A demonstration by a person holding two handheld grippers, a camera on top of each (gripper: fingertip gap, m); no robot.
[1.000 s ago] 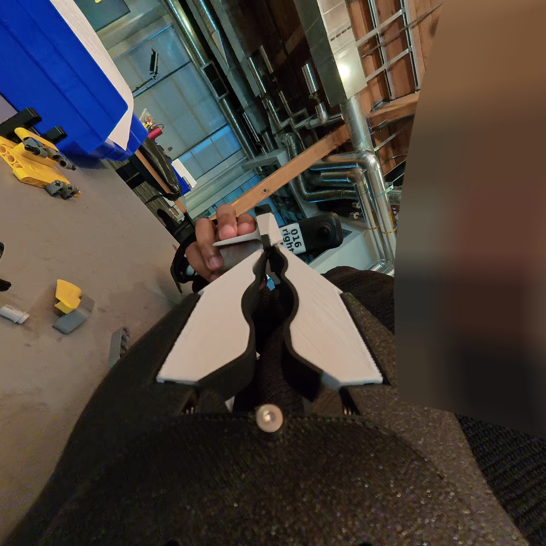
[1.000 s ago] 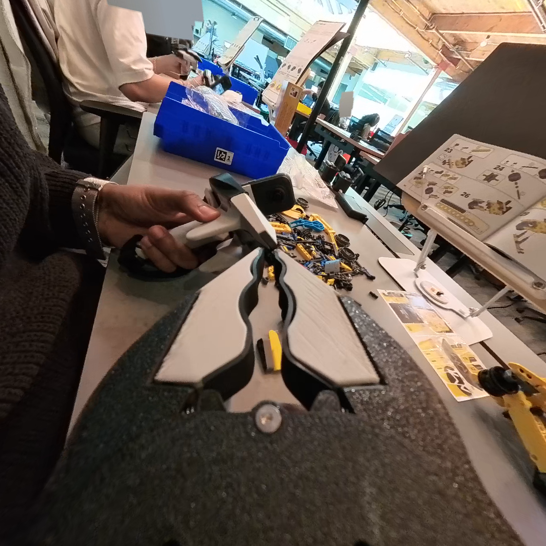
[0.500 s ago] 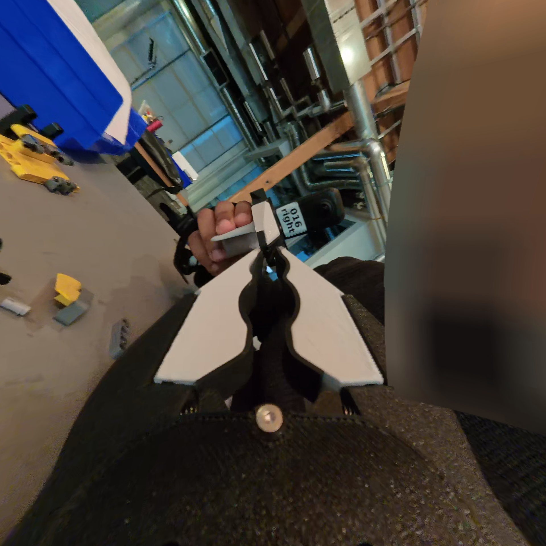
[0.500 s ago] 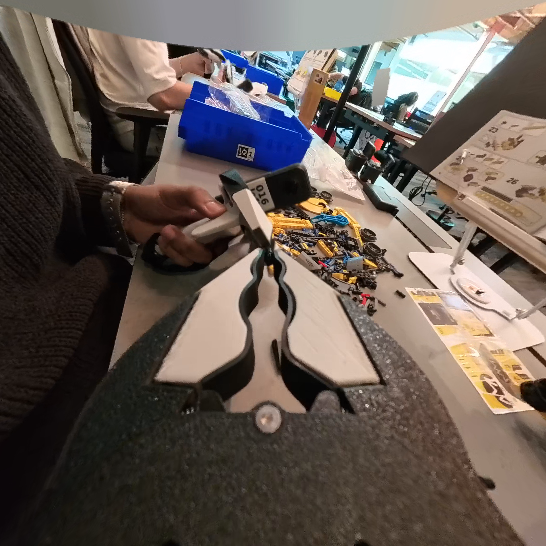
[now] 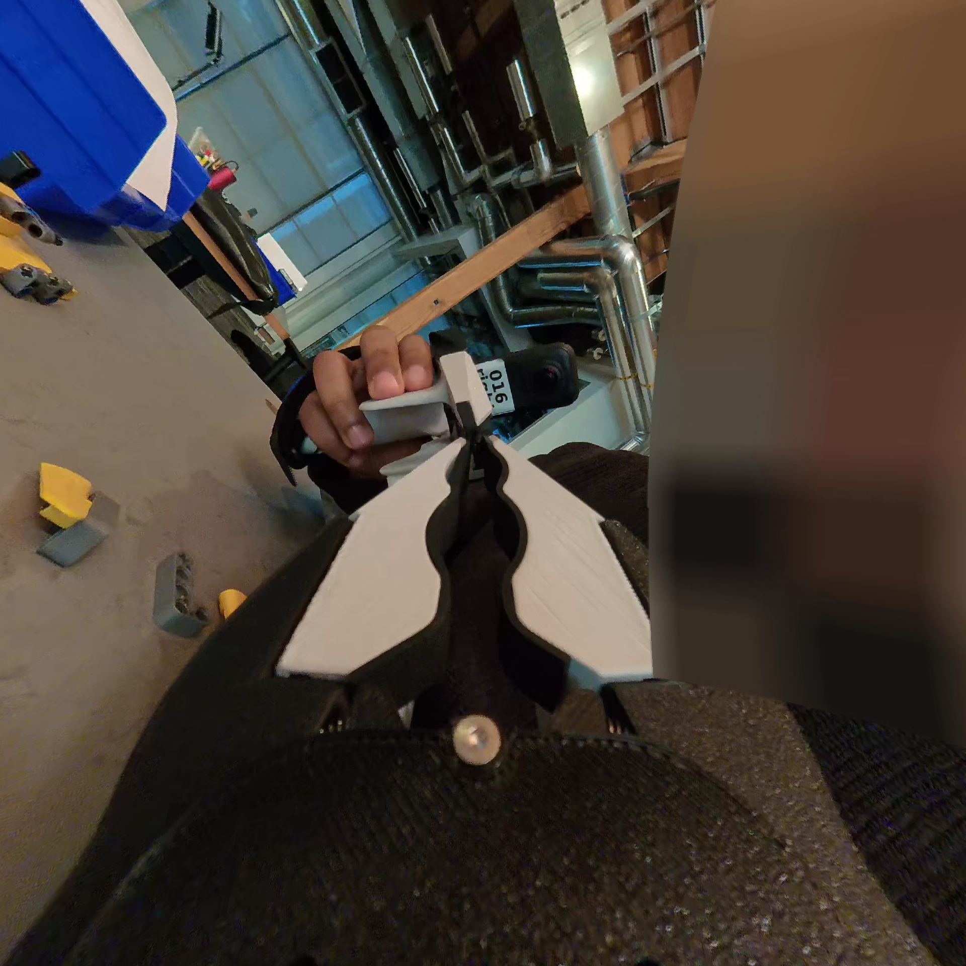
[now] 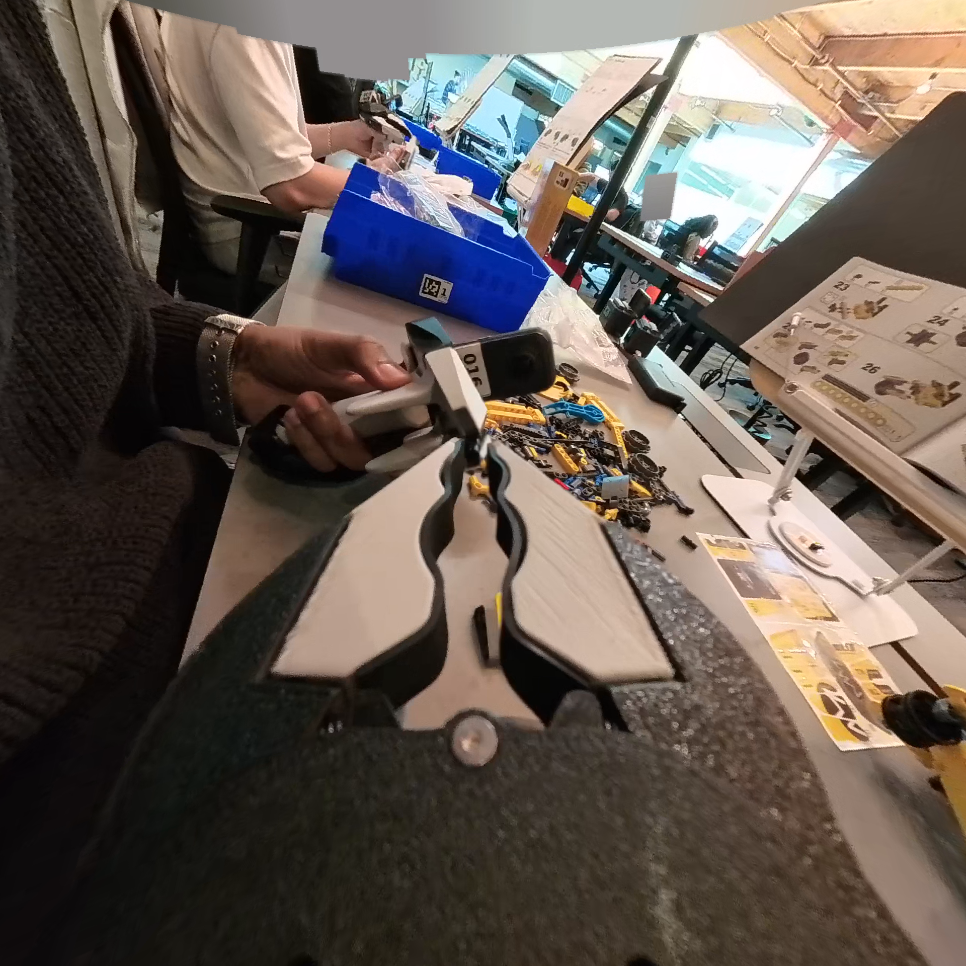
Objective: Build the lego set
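The left gripper (image 5: 473,447) and right gripper (image 6: 478,452) meet tip to tip just above the bench (image 6: 292,517), at the near left edge of a heap of yellow and black building pieces (image 6: 590,444). Both sets of jaws are drawn together to a sliver at the tips. Something small and dark sits where they touch, but I cannot tell which pair, if either, pinches it. A blue bin (image 6: 418,261) stands farther back and an open instruction booklet (image 6: 862,355) to the right.

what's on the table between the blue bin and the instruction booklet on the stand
In the right wrist view, a pile of loose yellow, black and blue building pieces lies between the blue bin and the instruction booklet.
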